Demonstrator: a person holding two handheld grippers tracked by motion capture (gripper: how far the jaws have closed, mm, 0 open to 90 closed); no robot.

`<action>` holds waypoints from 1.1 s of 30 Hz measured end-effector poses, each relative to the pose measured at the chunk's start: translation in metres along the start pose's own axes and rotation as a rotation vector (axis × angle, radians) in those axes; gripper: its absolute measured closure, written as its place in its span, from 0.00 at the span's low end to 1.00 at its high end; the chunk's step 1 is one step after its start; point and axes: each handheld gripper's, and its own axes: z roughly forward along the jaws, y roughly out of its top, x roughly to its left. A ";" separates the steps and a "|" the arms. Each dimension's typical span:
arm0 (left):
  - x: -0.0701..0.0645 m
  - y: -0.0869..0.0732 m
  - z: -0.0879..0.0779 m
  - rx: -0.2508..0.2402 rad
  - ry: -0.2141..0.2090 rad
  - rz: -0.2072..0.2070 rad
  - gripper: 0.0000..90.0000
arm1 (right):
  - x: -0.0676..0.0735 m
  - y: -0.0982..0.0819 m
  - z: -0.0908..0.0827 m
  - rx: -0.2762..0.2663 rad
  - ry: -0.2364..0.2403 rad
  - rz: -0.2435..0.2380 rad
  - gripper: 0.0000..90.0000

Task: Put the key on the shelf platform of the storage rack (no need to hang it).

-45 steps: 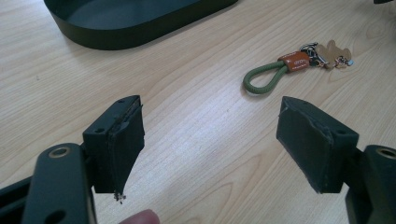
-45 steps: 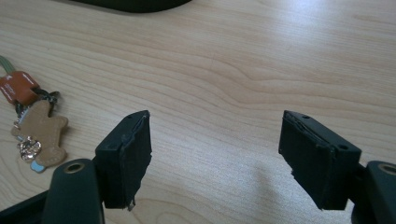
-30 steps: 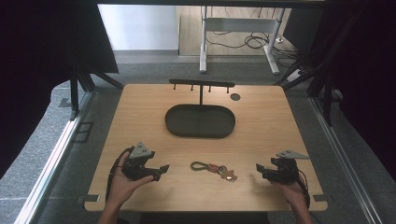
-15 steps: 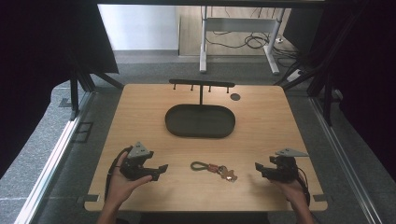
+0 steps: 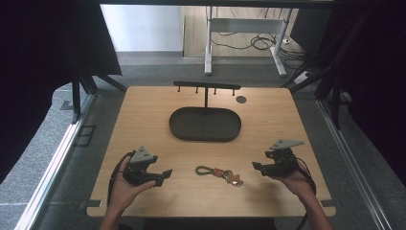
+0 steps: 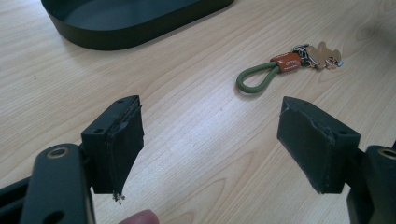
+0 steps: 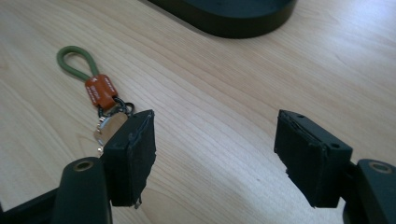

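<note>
A keyring with a green cord loop, an orange tag and keys lies on the wooden table near the front edge, between my two grippers. My left gripper rests on the table to its left, open and empty; the left gripper view shows the keyring ahead and to the right of the jaws. My right gripper sits to the right, open and empty, and in its view the keyring lies just beyond its left pad.
A dark oval tray stands in the middle of the table, empty. Behind it is a black rack with small hooks, and a small dark disc lies at the back right. The tray's rim is seen in both gripper views.
Both grippers have stayed almost still; the left one shifted very slightly. The keyring has not moved.
</note>
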 end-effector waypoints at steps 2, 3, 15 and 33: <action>0.000 0.000 0.000 -0.002 -0.001 -0.002 0.26 | 0.000 0.003 -0.001 0.005 0.003 -0.006 0.34; 0.000 0.000 -0.001 -0.002 -0.001 -0.001 0.26 | 0.001 0.006 -0.001 0.011 0.011 -0.012 0.35; 0.003 -0.001 -0.005 -0.009 0.000 -0.005 0.26 | 0.013 0.035 0.010 0.082 0.081 -0.088 0.41; 0.003 -0.001 -0.002 -0.002 -0.003 -0.007 0.26 | 0.031 0.047 0.027 0.162 0.155 -0.175 0.52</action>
